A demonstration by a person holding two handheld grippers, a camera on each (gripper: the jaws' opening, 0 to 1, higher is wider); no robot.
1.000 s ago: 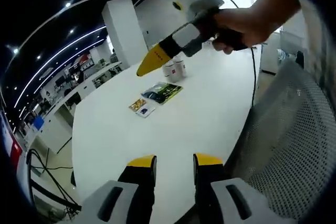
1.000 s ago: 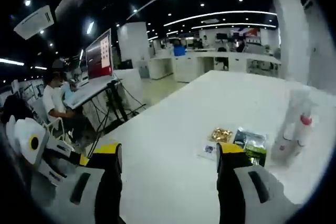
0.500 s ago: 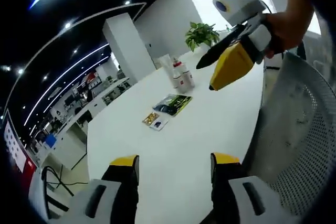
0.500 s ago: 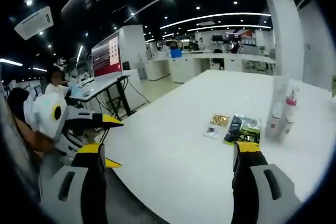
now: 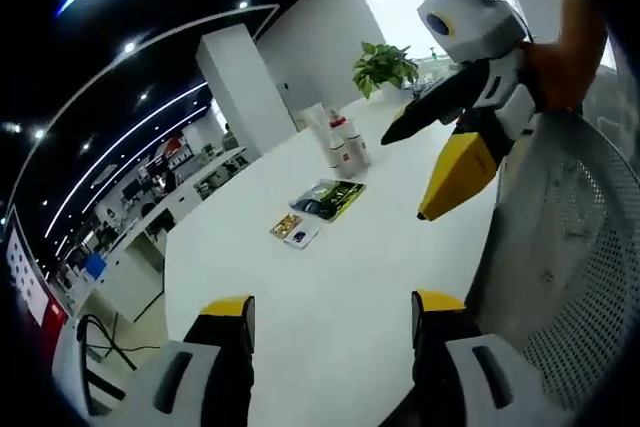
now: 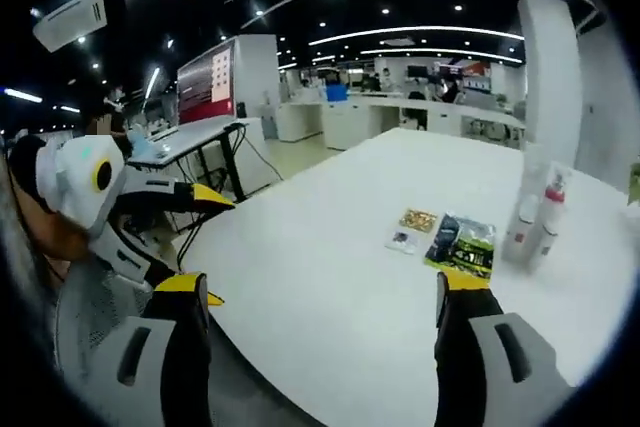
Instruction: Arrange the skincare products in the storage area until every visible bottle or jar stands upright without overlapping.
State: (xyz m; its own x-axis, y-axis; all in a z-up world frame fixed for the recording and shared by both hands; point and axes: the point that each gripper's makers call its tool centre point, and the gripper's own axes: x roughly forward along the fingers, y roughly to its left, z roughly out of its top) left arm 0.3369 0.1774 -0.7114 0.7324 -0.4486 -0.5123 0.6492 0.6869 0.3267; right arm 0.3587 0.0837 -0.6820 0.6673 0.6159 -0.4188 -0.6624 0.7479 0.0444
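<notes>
Both grippers hover above the near edge of the white table [image 5: 330,287], left gripper [image 5: 330,312] and right gripper [image 6: 322,292] each with jaws spread wide, nothing between them. Two skincare bottles [image 5: 343,143] stand upright, touching, far across the table; green sachet [image 5: 325,198] and small packets [image 5: 292,229] lie flat nearer.

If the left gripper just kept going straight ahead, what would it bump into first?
Probably nothing soon: the left gripper points over bare white table. Farther on lie small packets and a dark green pouch, though depth is hard to judge.

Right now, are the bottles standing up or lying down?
Standing up. The bottles rise straight from the white table, caps on top.
</notes>
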